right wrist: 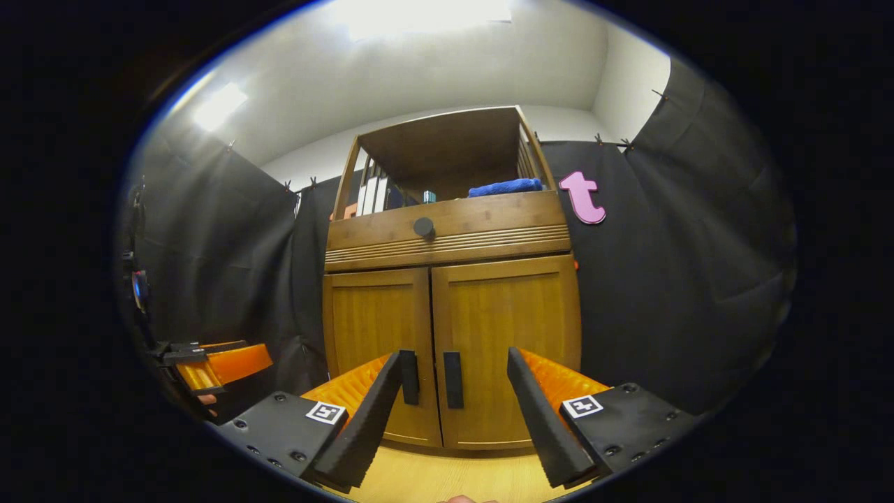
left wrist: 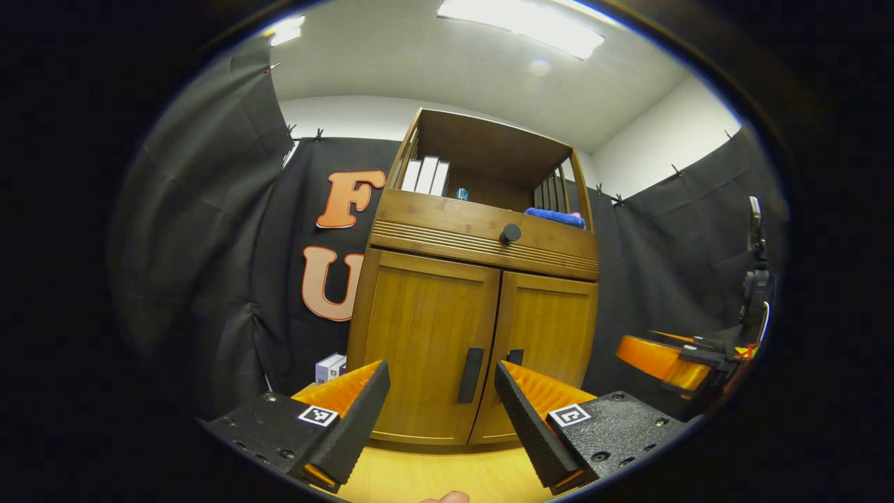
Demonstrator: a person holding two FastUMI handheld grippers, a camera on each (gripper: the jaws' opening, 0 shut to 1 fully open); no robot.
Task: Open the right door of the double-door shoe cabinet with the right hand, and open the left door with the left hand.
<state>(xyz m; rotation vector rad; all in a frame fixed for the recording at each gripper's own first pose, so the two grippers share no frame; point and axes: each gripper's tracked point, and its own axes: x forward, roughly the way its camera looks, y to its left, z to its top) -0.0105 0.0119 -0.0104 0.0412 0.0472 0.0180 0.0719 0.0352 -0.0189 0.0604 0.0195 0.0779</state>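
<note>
The shoe cabinet [left wrist: 475, 328] stands on a light wooden counter [left wrist: 433, 475], toward its far edge, against the black cloth wall. Both doors are fully closed, so neither opening has begun; this looks like the approach step, with the two grippers lined up before any contact.

In the left gripper view, the left gripper [left wrist: 441, 384] hangs in front of the cabinet with its fingers spread wide and nothing between them. The left door [left wrist: 426, 342] carries a dark vertical handle [left wrist: 471, 374] close to the centre seam, and that handle sits in the gap between the fingers, still apart from them. The other gripper shows off to the side, also short of the cabinet.

In the right gripper view, the right gripper [right wrist: 461, 381] likewise has its fingers wide apart and empty. The right door [right wrist: 506, 335] has its own handle [right wrist: 452, 379] just beside the seam, framed between the fingers but not touched.

Above the doors sit a drawer with a round knob [right wrist: 423, 226] and an open shelf holding a folded blue cloth [right wrist: 504, 187] and some upright white items.

Judging from the task, the right gripper should move first: forward until the fingers straddle the right door's handle, close on it, then pull outward along the door's swing. The two handles sit close together, so the fingers must take only one.
</note>
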